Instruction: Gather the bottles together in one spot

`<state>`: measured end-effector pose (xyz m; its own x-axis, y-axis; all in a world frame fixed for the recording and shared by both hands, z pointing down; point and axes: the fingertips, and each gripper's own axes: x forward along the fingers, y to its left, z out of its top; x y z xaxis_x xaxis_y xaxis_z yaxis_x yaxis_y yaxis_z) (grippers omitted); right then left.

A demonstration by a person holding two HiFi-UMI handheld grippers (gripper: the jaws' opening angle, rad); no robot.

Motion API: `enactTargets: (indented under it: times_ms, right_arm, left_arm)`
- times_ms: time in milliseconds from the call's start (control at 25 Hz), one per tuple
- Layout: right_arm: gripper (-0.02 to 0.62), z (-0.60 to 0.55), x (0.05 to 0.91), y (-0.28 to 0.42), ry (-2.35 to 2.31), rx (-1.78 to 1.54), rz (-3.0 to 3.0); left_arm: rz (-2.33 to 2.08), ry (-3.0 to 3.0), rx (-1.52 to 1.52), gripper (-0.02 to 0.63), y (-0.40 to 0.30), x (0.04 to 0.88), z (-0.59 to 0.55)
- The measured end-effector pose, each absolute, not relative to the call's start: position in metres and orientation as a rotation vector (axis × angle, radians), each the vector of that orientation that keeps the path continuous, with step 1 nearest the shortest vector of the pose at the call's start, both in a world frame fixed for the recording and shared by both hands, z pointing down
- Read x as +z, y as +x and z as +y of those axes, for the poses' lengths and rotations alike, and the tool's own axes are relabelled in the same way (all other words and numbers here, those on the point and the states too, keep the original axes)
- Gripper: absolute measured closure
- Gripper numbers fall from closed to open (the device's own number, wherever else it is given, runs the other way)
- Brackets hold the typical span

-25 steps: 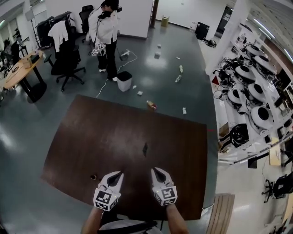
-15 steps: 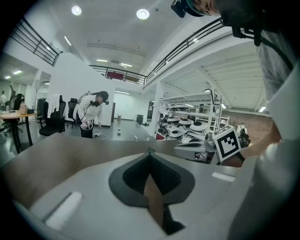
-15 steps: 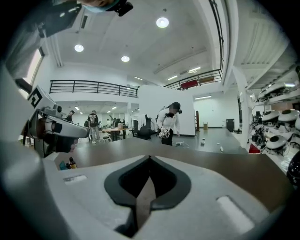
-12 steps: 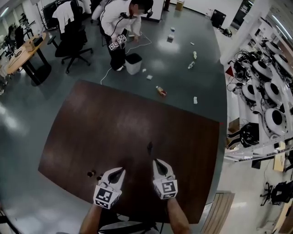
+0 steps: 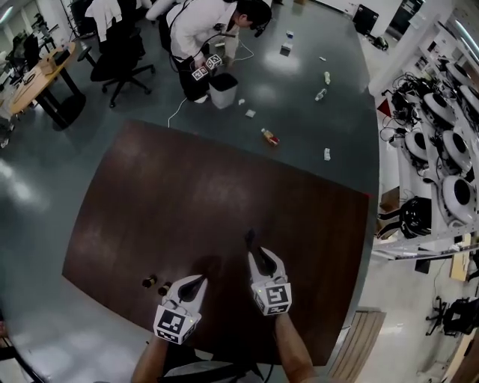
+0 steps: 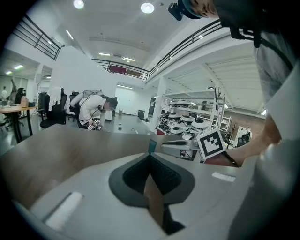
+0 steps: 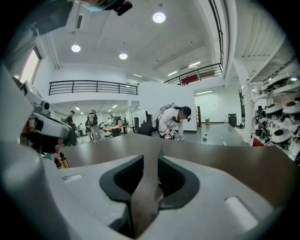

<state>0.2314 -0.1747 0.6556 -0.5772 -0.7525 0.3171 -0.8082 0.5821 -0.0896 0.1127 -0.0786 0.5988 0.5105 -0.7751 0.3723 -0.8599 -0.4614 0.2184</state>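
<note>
Grey moulded plastic with dark ribbed pads forms both tools. Right gripper [image 5: 257,256] [image 7: 151,157]: the jaws have just been opening and stand a narrow gap apart. Only table surface shows between them, and nothing is held. Left gripper [image 5: 197,282] [image 6: 150,157]: jaw tips together, empty. Both tools point slightly downward across the dark brown wooden table [image 5: 150,194]. They are held low and side by side by its near edge, a stance that suits reaching for items on the surface.

Just ahead of the right gripper's tips stands a small dark teal object [image 5: 249,237] [image 7: 161,152] [image 6: 152,146]. The parted jaws line up with it, so the opening is judged to be preparation for a grasp. The object appears taller than wide, with its long axis vertical. It is too small to confirm as a bottle, though it probably is one.

Two small amber bottles with dark caps [image 5: 147,282] [image 7: 63,160] stand close together near the table's left edge. They are just left of the left gripper and well apart from the teal object. Each stands upright, long axis vertical and cap upward. The amber bottles already form a pair, so that spot is a reasonable collecting point.

Beyond the far edge, several small items lie scattered on the glossy grey floor [image 5: 299,120]. A person in a white top [image 5: 198,19] bends over there.
</note>
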Motion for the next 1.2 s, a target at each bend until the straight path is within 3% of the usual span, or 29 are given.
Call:
enactTargets:
  times_ms: [1040,1200]
  right_arm:
    - [0.48,-0.219,0.695,0.22,1.315,0.331,-2.481]
    - [0.511,-0.222,0.696,0.221,1.327,0.321,-2.482]
  left_arm:
    - [-1.355,2.319,0.326,0.604,0.1,0.607,-0.07]
    - [-1.362,2.313,0.325,0.604,0.099,0.608,-0.071]
